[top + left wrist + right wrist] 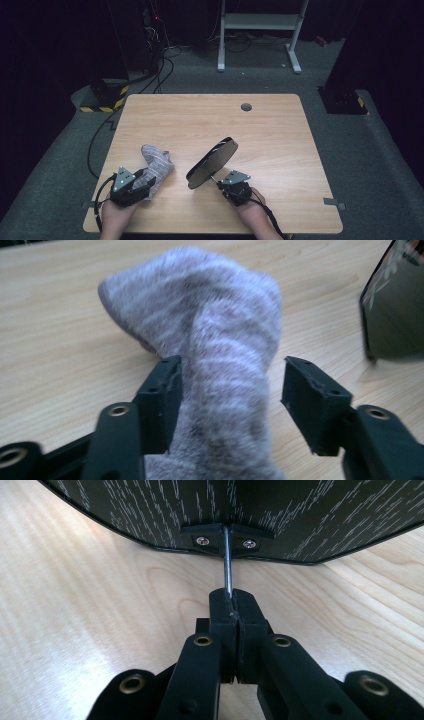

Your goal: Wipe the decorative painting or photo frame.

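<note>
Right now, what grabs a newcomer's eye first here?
The black oval mirror-like disc, tilted up off the wooden table at centre, its thin metal stem clamped in the right gripper. Left of it lies a grey striped fuzzy sock, with the left gripper jaws open around it.
</note>
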